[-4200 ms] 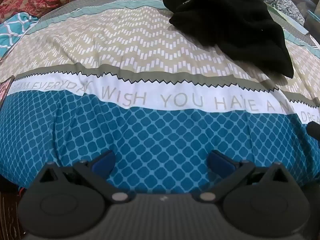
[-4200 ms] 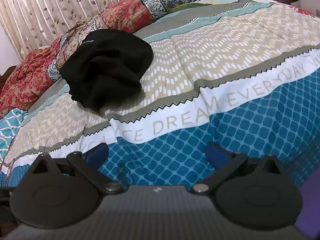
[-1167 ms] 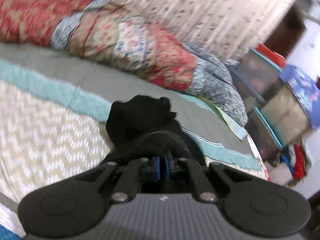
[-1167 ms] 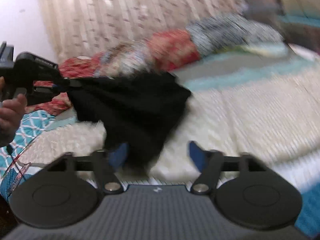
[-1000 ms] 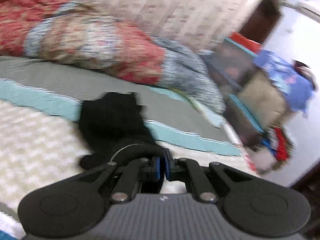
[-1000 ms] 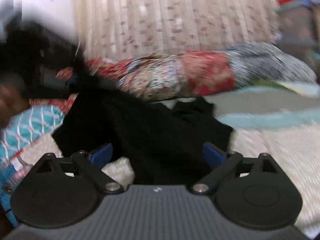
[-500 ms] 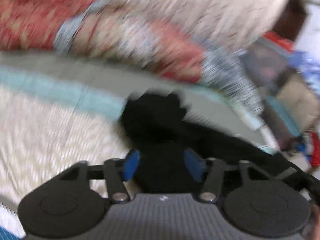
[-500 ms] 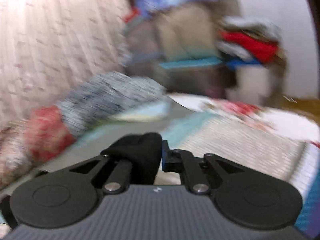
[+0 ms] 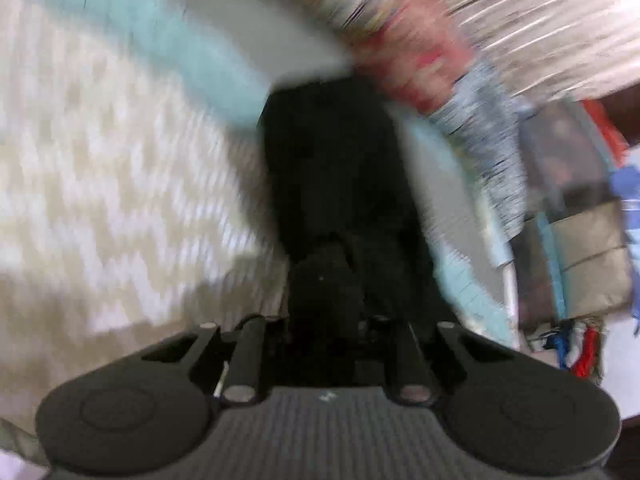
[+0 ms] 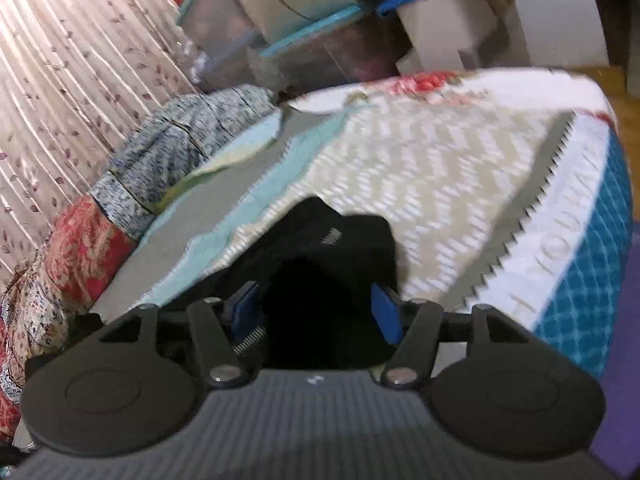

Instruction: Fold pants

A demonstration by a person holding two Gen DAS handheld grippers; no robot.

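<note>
1. Two grippers are working on the black pants (image 9: 336,184), and we are taking the left gripper (image 9: 326,320) first: its jaws have just been closing and are standing nearly together, with a bunched fold of the black cloth between them. Its blue pads are hidden by the fabric, so we are reading this as a pinch on the pants.
2. The right gripper (image 10: 316,312) is standing about half spread, its jaws having just been opening. One blue pad (image 10: 386,312) is showing at each side, and the pants (image 10: 332,248) are lying between them, seemingly loose rather than squeezed.
3. Beyond the left gripper, the pants are stretching away in a long dark strip across the bedspread (image 9: 100,160), which is heavily blurred in that view.
4. In the right wrist view we are seeing the bedspread (image 10: 440,168) with its beige zigzag field, a toothed grey line, a white band and a blue lattice edge.
5. Further back, patterned pillows (image 10: 176,152) in red and blue-grey are lining the head of the bed.
6. Behind them a pale leaf-print curtain (image 10: 72,60) is hanging, and storage boxes (image 10: 304,40) with heaped cloth are standing in the far corner.
</note>
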